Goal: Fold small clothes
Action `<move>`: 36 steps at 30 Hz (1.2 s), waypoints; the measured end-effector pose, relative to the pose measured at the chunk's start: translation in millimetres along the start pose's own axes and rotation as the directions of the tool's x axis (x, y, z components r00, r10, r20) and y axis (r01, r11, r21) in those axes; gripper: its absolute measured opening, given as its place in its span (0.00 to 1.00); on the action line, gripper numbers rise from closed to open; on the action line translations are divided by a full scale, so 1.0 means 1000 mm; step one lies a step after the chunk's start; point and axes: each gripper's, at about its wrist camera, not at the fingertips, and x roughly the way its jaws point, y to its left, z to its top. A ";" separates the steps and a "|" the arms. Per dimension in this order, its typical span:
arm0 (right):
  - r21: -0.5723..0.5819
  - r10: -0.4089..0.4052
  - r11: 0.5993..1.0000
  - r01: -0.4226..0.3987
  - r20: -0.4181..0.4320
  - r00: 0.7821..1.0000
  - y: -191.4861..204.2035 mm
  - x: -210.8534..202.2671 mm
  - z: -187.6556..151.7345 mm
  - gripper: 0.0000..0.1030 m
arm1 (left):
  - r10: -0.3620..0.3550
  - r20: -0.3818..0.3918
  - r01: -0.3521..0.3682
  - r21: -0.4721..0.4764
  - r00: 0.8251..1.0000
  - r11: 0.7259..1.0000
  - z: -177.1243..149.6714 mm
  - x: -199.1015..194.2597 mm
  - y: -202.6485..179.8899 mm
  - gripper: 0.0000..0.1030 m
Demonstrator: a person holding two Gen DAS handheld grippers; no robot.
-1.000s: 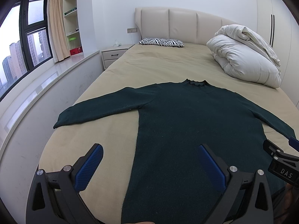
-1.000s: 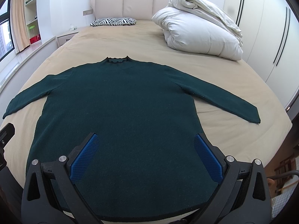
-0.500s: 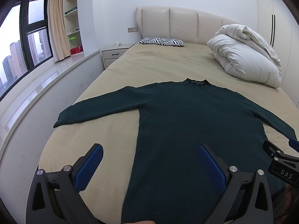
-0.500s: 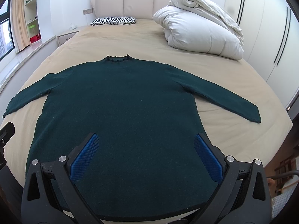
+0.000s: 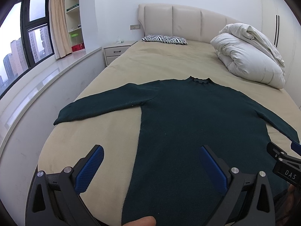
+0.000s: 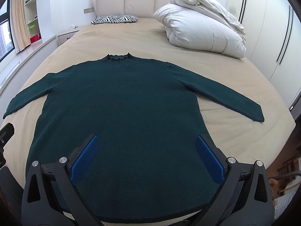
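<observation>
Sweater (image 6: 120, 101) flat on bed (image 6: 143, 35) (sleeves outspread)

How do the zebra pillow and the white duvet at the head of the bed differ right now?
The zebra pillow is flat, striped black and white, and lies by the headboard; the white duvet is plain, far bulkier, folded into a heap nearer the wardrobe side. Both rest on the bed, apart from the sweater.

Beige bed (image 6: 143, 37) — green sweater (image 6: 122, 103), white duvet (image 6: 203, 32), zebra pillow (image 6: 114, 19)
</observation>
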 end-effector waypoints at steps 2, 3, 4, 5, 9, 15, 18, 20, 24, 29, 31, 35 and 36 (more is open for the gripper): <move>0.014 0.005 1.000 -0.005 -0.004 1.000 -0.005 0.003 0.001 1.00 | -0.013 -0.011 0.013 -0.006 1.000 1.000 -0.001 0.001 0.000 1.00; 0.026 0.011 1.000 -0.011 -0.005 1.000 -0.009 0.004 0.001 1.00 | -0.016 -0.017 0.016 -0.009 1.000 1.000 -0.003 0.002 0.001 1.00; 0.046 0.019 0.999 -0.019 -0.003 1.000 -0.017 0.006 0.002 1.00 | -0.018 -0.020 0.018 -0.009 1.000 1.000 -0.005 0.003 0.001 1.00; 0.068 0.025 0.997 -0.025 0.000 1.000 -0.027 0.009 0.004 1.00 | -0.017 -0.022 0.017 -0.008 1.000 1.000 -0.006 0.004 0.000 1.00; 0.228 0.064 0.971 -0.066 0.019 0.998 -0.093 0.023 0.009 1.00 | -0.034 -0.046 0.034 -0.017 0.998 0.999 -0.007 0.011 -0.001 1.00; 0.634 0.129 0.763 -0.127 0.044 0.991 -0.266 0.075 -0.013 0.91 | -0.110 -0.118 0.106 -0.042 0.987 0.993 -0.008 0.028 -0.004 1.00; 0.795 0.144 0.590 -0.141 0.069 0.987 -0.348 0.100 -0.039 0.86 | -0.116 -0.132 0.111 -0.040 0.984 0.993 -0.006 0.036 -0.012 1.00; 0.853 0.143 0.504 -0.137 0.074 0.987 -0.395 0.118 -0.054 0.81 | -0.140 -0.132 0.134 -0.052 0.981 0.990 -0.001 0.044 -0.017 1.00; 0.907 0.155 0.391 -0.153 0.099 0.983 -0.456 0.148 -0.073 0.70 | -0.216 -0.135 0.214 -0.029 0.967 0.976 0.005 0.058 -0.034 1.00; 0.905 0.137 0.380 -0.190 0.148 0.979 -0.496 0.174 -0.062 0.67 | -0.196 -0.221 0.200 -0.006 0.955 0.980 0.011 0.080 -0.052 1.00; 0.905 0.155 0.374 -0.202 0.154 0.976 -0.503 0.185 -0.052 0.60 | -0.201 -0.233 0.201 -0.023 0.952 0.979 0.015 0.086 -0.054 1.00; 0.917 0.145 0.369 -0.153 0.106 0.984 -0.504 0.200 -0.039 0.42 | -0.236 -0.251 0.228 -0.057 0.939 0.972 0.018 0.101 -0.052 1.00; 0.916 0.140 0.373 -0.146 0.100 0.985 -0.505 0.203 -0.036 0.34 | -0.255 -0.261 0.244 -0.077 0.931 0.967 0.018 0.105 -0.051 1.00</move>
